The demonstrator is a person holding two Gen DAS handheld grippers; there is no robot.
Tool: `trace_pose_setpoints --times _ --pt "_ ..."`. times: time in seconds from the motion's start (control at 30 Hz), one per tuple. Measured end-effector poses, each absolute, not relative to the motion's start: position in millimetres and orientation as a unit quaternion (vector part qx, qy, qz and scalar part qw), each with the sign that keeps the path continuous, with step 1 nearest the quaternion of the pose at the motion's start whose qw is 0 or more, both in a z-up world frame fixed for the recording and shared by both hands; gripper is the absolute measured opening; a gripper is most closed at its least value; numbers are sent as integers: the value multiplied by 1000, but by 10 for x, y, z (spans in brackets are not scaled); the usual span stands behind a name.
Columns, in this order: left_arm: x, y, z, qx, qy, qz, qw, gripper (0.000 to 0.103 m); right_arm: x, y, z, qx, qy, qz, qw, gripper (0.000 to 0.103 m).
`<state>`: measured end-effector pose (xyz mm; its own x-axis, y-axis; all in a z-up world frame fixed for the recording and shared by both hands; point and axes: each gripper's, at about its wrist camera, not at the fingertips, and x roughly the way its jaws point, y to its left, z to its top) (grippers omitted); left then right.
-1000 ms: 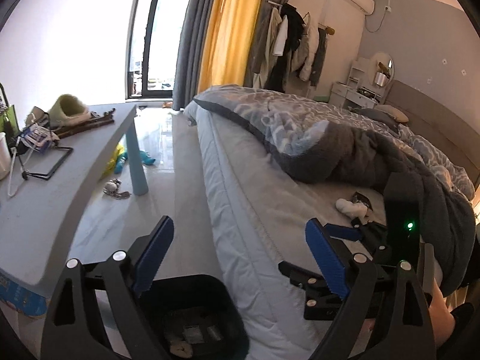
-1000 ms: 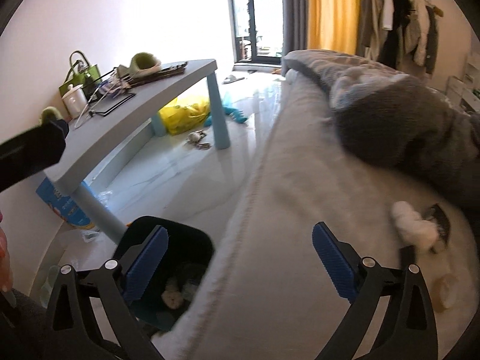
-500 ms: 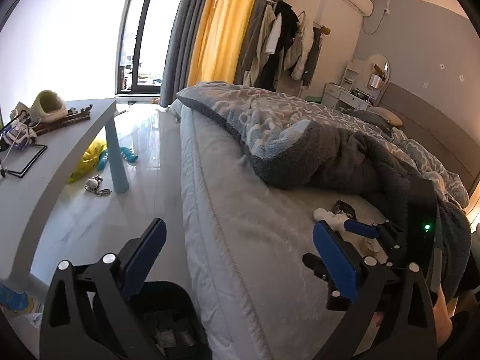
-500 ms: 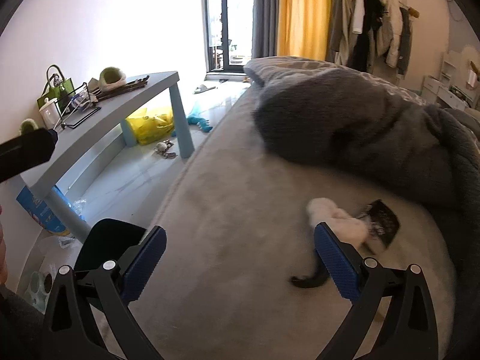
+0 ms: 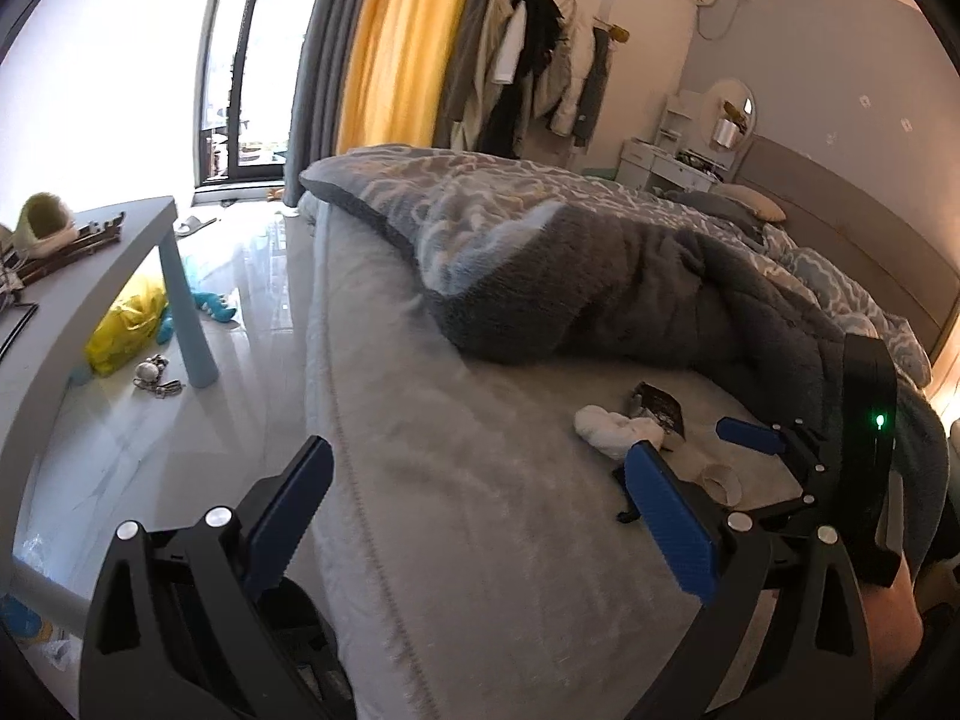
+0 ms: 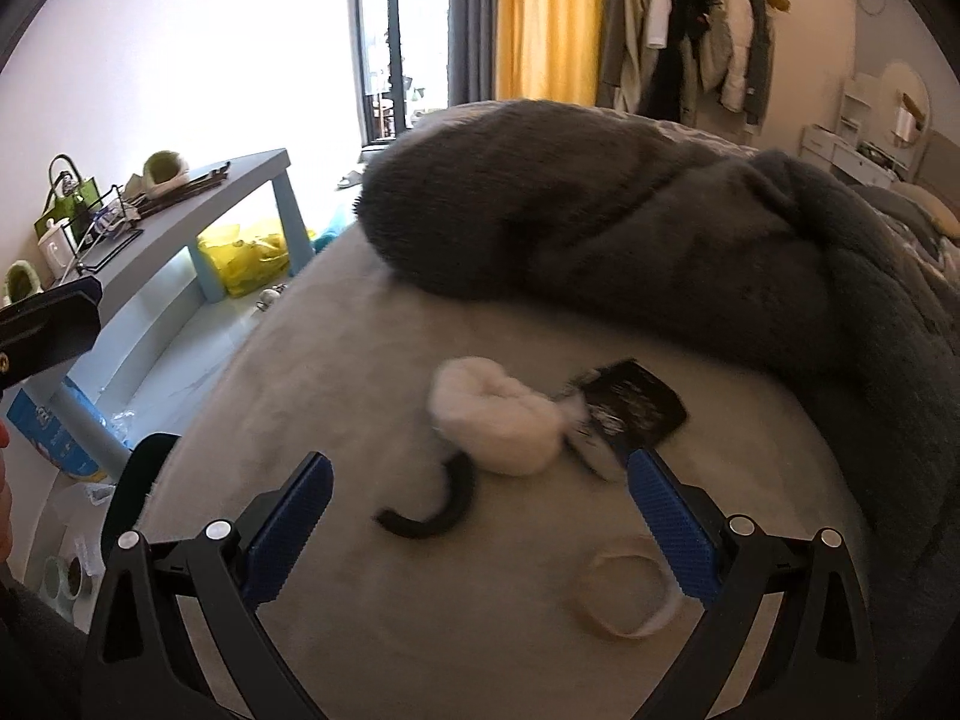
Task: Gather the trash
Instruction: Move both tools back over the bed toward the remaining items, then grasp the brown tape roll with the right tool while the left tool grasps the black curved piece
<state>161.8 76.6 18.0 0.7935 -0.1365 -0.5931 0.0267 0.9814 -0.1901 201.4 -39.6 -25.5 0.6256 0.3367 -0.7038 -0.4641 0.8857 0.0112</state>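
- Right tool: blue ribbed pads wide apart, empty, now over the bed; a second ago it hung by the black bin.
- Left tool: jaws have just been opening, nothing between them.
- Trash ahead on the fuzzy grey bed: crumpled white tissue wad, glossy black wrapper, curved black strip, pale tape ring.
- Likely next: another pickup.
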Motion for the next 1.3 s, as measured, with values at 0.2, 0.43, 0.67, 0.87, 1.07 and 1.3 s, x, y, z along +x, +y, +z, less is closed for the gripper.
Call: trace_pose_setpoints --times 0.2,0.43,0.67,0.87,1.07,1.3 --pt "1731 552 103 -81 326 -70 939 98 2109 -602 -331 -90 378 211 897 99" --pt "1828 300 5 -70 337 -95 934 98 2187 -836 -473 -88 398 196 892 99" --pt "1950 107 -111 -73 356 -116 924 92 2252 -990 -608 -80 417 203 882 99" --pt "2054 -79 -254 -62 375 -130 916 82 2279 -1073 -669 -69 434 217 872 70" --pt "2134 -216 -378 -60 392 -138 908 80 2267 -1108 -675 -56 444 247 860 52" --pt "2217 -351 -579 -43 423 -135 895 68 2235 -1234 -602 -43 436 250 863 51"
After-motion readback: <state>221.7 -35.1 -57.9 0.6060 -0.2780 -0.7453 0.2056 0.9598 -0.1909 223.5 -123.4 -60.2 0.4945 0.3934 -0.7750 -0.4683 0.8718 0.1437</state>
